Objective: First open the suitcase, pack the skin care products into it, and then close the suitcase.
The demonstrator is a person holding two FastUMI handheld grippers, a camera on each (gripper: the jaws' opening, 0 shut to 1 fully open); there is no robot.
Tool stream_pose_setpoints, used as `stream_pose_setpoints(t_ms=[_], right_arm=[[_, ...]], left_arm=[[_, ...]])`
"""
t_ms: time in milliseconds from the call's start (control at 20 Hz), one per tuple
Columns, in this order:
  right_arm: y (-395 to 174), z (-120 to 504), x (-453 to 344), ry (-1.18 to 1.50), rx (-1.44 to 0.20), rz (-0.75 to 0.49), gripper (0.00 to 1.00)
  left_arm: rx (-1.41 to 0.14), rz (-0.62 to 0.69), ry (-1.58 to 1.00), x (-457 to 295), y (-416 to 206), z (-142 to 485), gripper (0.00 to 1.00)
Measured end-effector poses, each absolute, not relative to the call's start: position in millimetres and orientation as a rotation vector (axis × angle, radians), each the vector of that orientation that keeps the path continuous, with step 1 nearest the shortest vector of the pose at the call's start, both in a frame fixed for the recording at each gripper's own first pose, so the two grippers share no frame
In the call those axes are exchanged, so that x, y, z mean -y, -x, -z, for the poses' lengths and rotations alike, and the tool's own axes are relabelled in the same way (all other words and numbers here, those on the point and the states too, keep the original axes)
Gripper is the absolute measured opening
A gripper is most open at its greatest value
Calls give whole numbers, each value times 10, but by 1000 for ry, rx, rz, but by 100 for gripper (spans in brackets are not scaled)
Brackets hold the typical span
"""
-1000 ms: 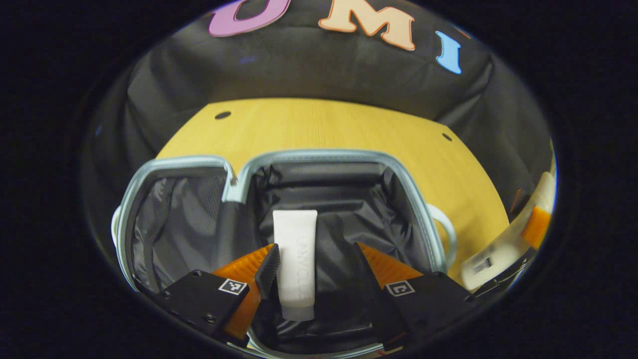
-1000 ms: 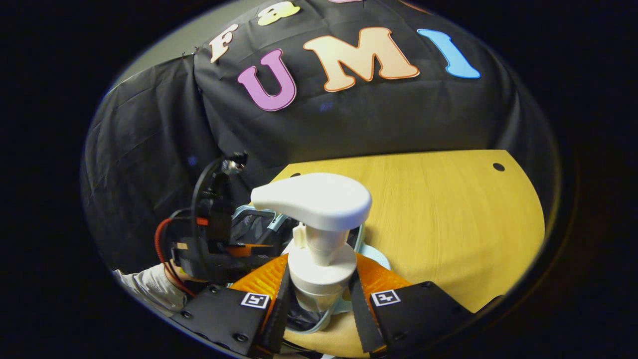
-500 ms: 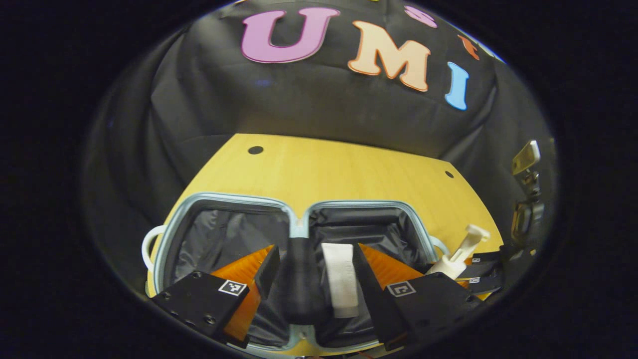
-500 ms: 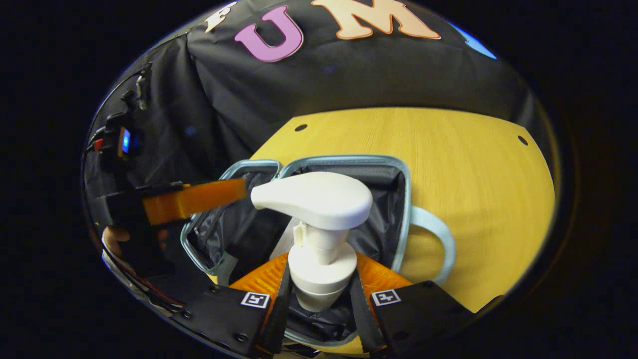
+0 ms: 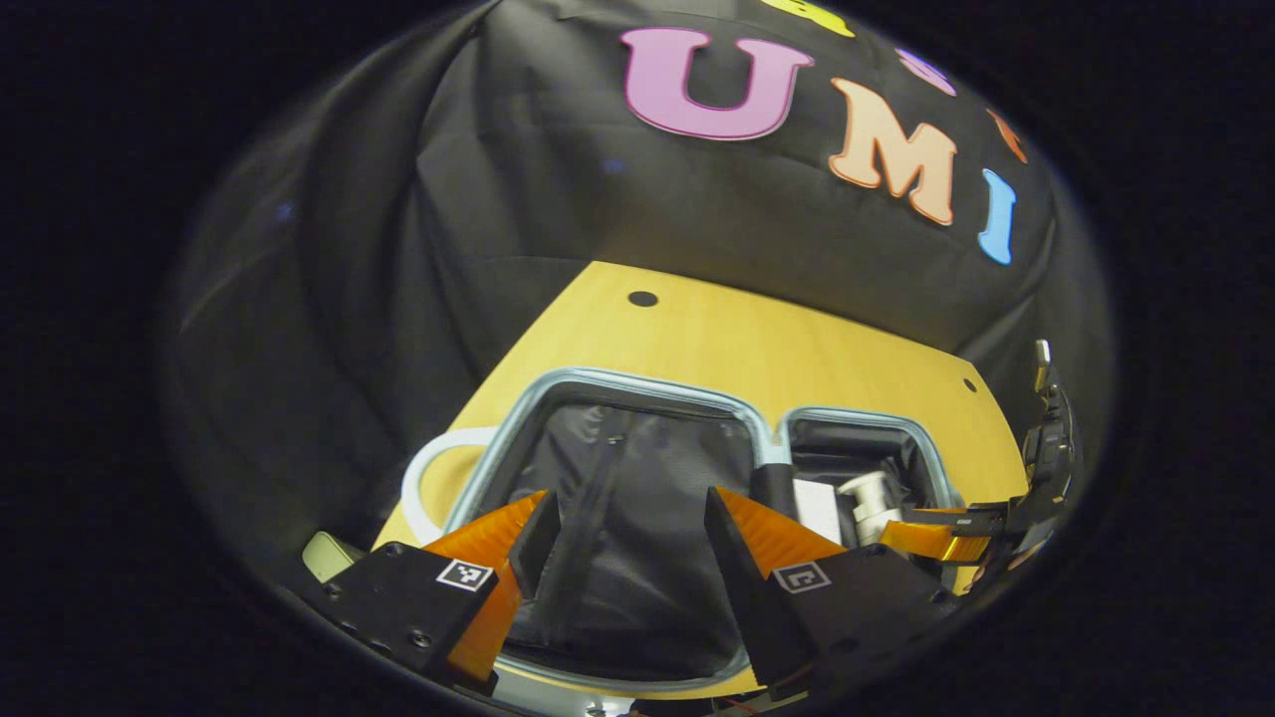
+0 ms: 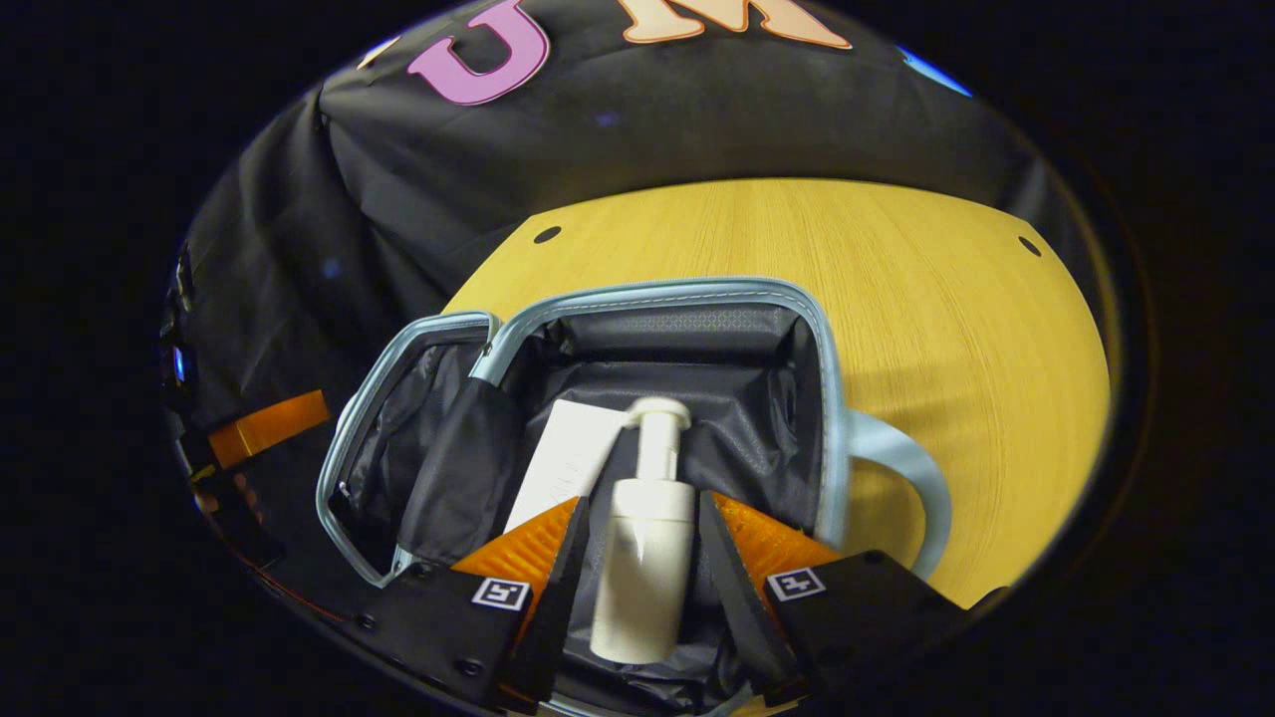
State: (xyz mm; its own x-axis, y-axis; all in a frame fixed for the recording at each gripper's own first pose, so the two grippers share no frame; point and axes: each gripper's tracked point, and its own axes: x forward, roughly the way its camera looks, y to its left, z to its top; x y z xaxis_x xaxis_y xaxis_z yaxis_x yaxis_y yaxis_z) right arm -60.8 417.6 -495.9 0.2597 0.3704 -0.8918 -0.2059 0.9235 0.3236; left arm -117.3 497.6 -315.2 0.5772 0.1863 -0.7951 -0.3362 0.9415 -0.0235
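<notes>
Right gripper (image 6: 639, 558) fingers stand spread, and the white plastic pump bottle (image 6: 643, 558) lies between them, with a gap on each side, so nothing is pinched. The bottle lies flat in the right-hand half of the open pale-blue suitcase (image 6: 827, 398), long axis running straight away from the fingers, pump head at the far end. Just to its left in that half, the flat white tube (image 6: 563, 468) lies beside it; whether they touch, I can't tell.

Left gripper (image 5: 628, 533) fingers are wide apart too, holding nothing, hovering over the suitcase's other half, the dark-lined one. That makes the left hand the nearer one to that half, and both products sit inside, so closing looks next. The yellow wooden counter (image 6: 896, 259) carries the case.
</notes>
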Motion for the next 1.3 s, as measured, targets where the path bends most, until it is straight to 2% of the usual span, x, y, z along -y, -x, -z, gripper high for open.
stream_pose_setpoints(t_ms=[100, 150, 250, 300, 550, 650, 1000, 1100, 1250, 1300], right_arm=[[602, 4886, -4202, -175, -1238, -386, 78], [585, 4852, -4213, -177, -1226, -386, 81], [573, 4757, -4202, -171, -1201, -392, 87], [570, 4706, -4186, -163, -1186, -393, 95], [351, 4356, -3981, -108, -1051, -356, 93], [253, 4190, -3896, -110, -1001, -332, 98], [143, 3971, -3658, -107, -946, -267, 98], [160, 3960, -3655, -97, -941, -267, 98], [187, 3959, -3646, -74, -934, -278, 98], [192, 3964, -3650, -71, -930, -283, 98]], left_arm=[[-905, -348, 163, -5244, 1211, 3153, 86], [-904, -371, 153, -5385, 1226, 3159, 83], [-908, -410, 143, -5648, 1278, 3151, 86], [-914, -429, 133, -5775, 1308, 3159, 86], [-958, -506, 125, -6317, 1421, 3352, 86], [-999, -518, 148, -6469, 1461, 3490, 86], [-1190, -489, 223, -6643, 1626, 4104, 85], [-1233, -449, 285, -6638, 1688, 4245, 77], [-1243, -395, 339, -6463, 1653, 4255, 34], [-1265, -400, 319, -6449, 1674, 4224, 26]])
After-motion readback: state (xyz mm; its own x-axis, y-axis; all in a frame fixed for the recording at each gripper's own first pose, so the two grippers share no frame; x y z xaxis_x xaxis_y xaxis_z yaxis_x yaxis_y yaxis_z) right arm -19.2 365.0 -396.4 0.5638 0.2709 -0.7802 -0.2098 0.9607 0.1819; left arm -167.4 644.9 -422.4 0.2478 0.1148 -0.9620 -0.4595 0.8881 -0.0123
